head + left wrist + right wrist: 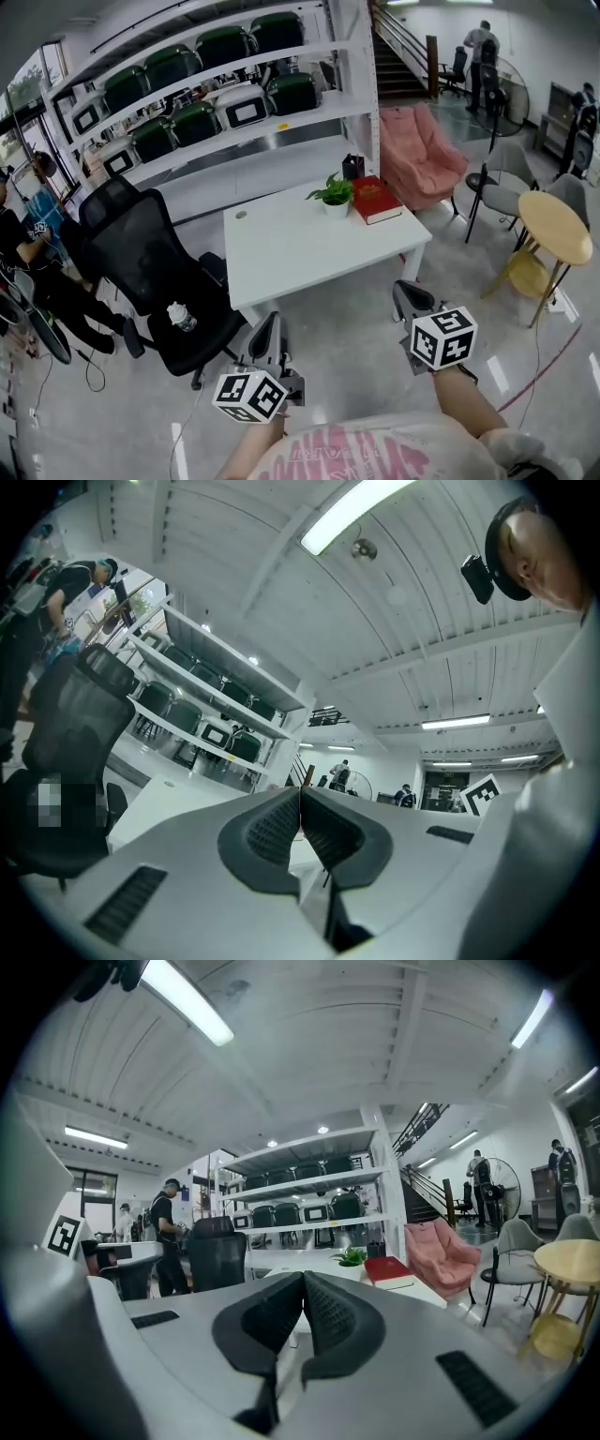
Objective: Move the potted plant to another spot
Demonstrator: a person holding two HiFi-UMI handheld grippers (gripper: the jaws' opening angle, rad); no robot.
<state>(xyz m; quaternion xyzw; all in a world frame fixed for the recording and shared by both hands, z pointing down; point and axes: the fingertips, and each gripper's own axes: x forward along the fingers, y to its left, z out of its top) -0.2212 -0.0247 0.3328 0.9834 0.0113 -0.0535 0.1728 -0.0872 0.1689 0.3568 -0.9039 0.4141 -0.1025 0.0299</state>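
Observation:
A small green potted plant (334, 197) in a white pot stands near the far right corner of the white table (300, 251), beside a red book (376, 200). The plant (352, 1257) also shows far off in the right gripper view. My left gripper (273, 334) is shut and empty, held short of the table's near edge. My right gripper (409, 298) is shut too, empty, just off the table's near right corner. Both sets of jaws meet with nothing between them in the gripper views, the left gripper (300, 819) and the right gripper (303, 1288).
A black office chair (155, 272) with a water bottle (181, 318) on its seat stands left of the table. A pink armchair (422, 155), grey chairs and a round wooden table (553, 228) lie to the right. White shelving (216, 94) with cases runs behind. People stand at left and back.

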